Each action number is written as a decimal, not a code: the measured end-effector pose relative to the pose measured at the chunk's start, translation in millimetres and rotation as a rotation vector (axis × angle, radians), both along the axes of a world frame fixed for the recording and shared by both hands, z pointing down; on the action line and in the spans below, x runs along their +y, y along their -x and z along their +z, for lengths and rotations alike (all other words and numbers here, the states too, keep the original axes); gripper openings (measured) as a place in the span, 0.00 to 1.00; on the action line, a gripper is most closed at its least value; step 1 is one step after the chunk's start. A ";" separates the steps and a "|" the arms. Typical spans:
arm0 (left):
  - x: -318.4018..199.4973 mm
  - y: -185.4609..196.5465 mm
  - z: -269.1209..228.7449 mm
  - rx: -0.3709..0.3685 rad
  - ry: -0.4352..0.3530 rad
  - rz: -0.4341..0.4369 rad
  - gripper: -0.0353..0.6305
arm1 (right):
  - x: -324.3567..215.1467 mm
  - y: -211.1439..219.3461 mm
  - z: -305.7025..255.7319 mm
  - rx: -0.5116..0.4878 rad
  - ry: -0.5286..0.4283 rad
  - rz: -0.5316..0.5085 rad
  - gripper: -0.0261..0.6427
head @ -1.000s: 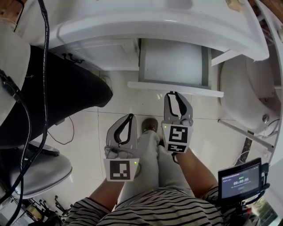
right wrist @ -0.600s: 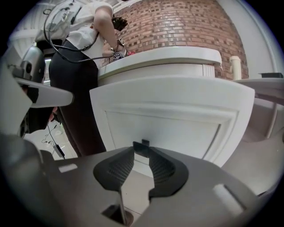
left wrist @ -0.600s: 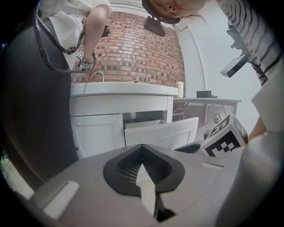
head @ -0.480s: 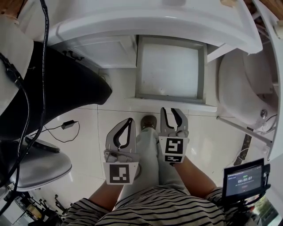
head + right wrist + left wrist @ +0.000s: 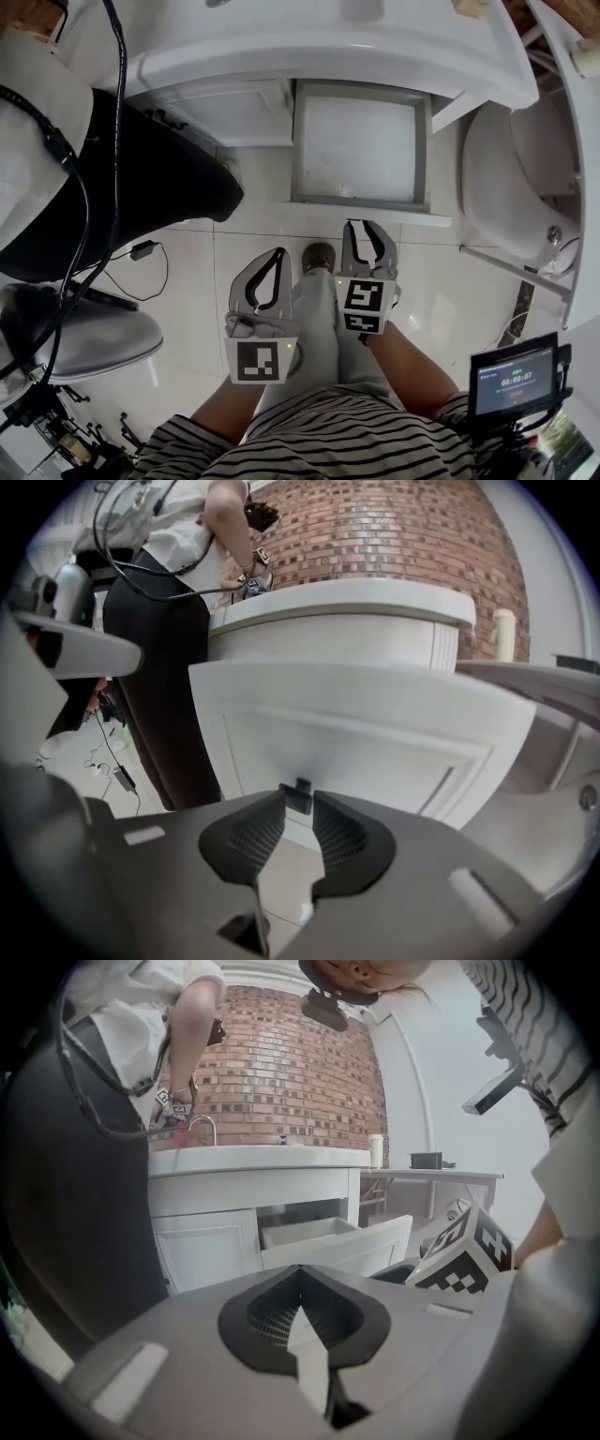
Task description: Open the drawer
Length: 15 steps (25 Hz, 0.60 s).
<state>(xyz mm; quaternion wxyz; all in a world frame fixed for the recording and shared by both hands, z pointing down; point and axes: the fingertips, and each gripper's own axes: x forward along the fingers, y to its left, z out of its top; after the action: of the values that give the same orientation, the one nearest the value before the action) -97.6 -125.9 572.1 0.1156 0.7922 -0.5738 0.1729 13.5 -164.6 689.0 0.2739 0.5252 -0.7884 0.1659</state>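
As right tongs [image 5: 367,228] close round it, drawer handle [image 5: 298,791] (1 nub) barely shows.

White glossy floor tiles [image 5: 202,272] run right across. The white vanity cabinet [image 5: 234,112] stands on them at the far side. A small black power adapter [image 5: 143,249] lies out on the left, and one brown shoe [image 5: 320,257] is planted mid-floor in front of the cabinet.

The white drawer [image 5: 366,212] juts open from the white cabinet [image 5: 234,111].
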 end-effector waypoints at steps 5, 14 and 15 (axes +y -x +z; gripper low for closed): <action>18.6 7.5 -61.7 0.007 -0.028 -0.019 0.08 | 29.3 -18.0 -79.2 -0.052 -0.014 0.003 0.17; 127.2 -19.9 -251.1 -0.013 -0.075 0.046 0.08 | 168.1 -42.7 -335.6 -0.124 -0.154 -0.194 0.04; 136.8 -24.0 -265.8 -0.018 -0.096 0.064 0.08 | 180.2 -41.9 -353.5 -0.129 -0.178 -0.211 0.04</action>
<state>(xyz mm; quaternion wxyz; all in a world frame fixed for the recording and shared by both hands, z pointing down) -73.6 10.9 306.3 0.0666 0.8131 -0.5569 0.1559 55.5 15.6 335.5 0.1911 0.4500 -0.8667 0.0992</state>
